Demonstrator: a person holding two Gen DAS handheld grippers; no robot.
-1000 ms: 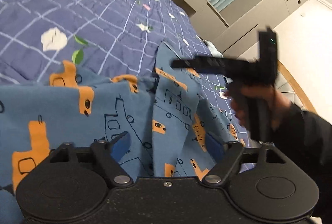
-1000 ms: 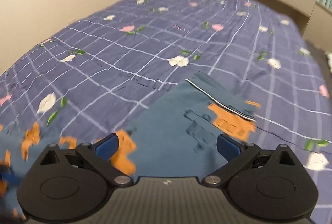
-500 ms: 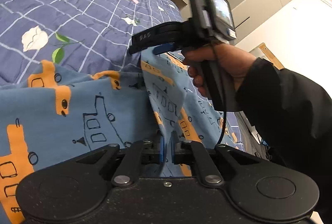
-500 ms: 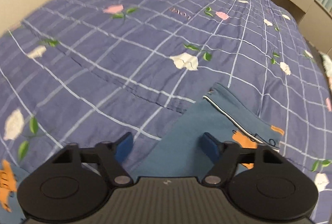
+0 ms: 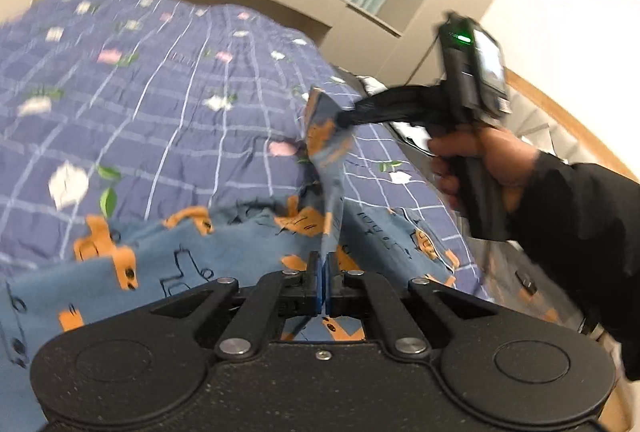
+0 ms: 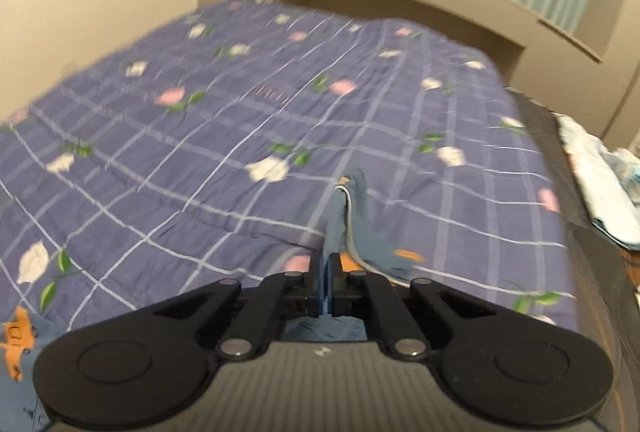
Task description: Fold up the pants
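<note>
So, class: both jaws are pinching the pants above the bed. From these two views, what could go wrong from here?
1. The left gripper and right gripper each hold only a thin fold of the pants, so the cloth might slip out as it is raised.
2. Most of the pants lie crumpled on the quilt; the fold may come out uneven.
3. The strip between the grippers looks twisted and could stay twisted.
</note>
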